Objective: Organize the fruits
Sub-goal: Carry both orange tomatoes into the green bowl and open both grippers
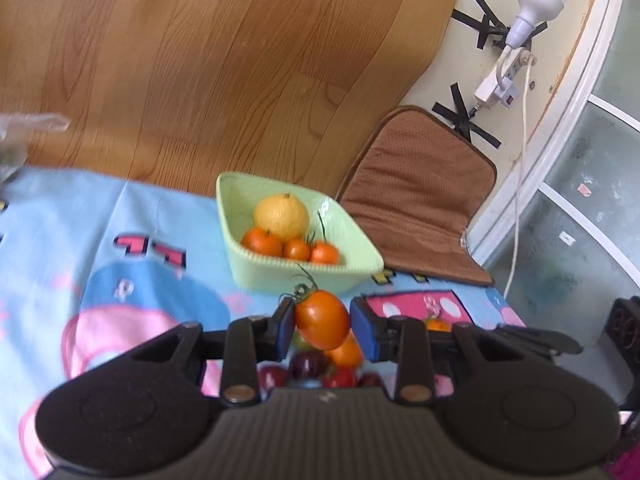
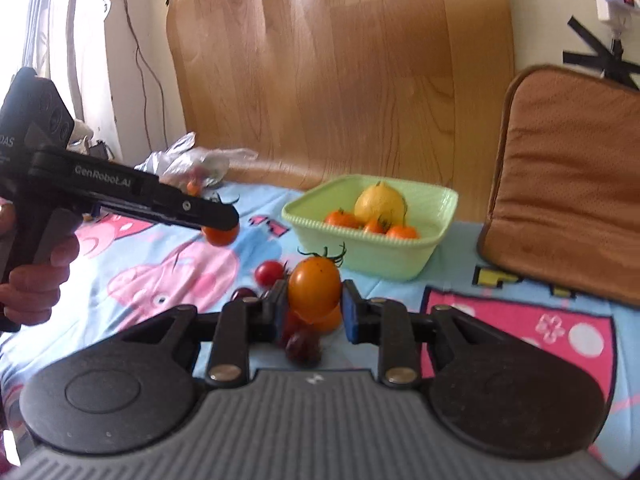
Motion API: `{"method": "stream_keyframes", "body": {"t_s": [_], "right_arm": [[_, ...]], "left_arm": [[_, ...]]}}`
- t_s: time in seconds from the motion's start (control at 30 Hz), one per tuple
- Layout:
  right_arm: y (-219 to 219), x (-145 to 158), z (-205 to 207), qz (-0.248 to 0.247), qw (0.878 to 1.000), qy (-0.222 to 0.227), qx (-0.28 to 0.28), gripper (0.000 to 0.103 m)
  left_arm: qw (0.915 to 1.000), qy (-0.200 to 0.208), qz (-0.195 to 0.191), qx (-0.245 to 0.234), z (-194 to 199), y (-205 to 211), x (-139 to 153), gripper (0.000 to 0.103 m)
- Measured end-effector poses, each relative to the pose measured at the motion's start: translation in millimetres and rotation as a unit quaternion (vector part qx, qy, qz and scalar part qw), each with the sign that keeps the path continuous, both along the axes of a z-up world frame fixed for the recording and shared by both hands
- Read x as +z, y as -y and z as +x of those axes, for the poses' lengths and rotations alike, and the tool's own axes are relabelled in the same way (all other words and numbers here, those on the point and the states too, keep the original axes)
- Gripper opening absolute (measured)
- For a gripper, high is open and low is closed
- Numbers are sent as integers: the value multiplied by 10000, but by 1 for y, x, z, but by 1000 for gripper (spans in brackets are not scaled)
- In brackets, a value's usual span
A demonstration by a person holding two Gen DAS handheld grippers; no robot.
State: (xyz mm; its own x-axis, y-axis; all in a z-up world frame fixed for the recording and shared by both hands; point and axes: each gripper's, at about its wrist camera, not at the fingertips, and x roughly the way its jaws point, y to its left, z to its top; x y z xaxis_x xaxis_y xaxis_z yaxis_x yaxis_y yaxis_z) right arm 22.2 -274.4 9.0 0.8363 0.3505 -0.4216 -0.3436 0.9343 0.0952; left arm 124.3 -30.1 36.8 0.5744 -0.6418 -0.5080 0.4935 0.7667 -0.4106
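Note:
My left gripper is shut on an orange tomato with a green stem, held above the cloth. It also shows in the right wrist view at left, with its tomato under the fingers. My right gripper is shut on another orange tomato. A pale green basket ahead holds a yellow lemon and three small orange tomatoes. Red and dark cherries lie on the cloth below the grippers.
The blue cartoon tablecloth covers the table. A brown cushion leans at the right of the basket. A wooden board stands behind. A crumpled plastic bag lies at the back left.

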Motion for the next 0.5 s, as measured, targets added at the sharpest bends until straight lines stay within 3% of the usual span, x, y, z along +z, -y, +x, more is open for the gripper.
{"method": "stream_keyframes", "body": {"t_s": [0.2,0.5], "right_arm": [[8,9,53,98,9979,249,-598,31],[9,-16,106,148,9956,-100,-923,31]], "left_arm": [[9976,268,484,424,45,37,4,30],[9920,327,1030,645,87,63,-14,30]]}}
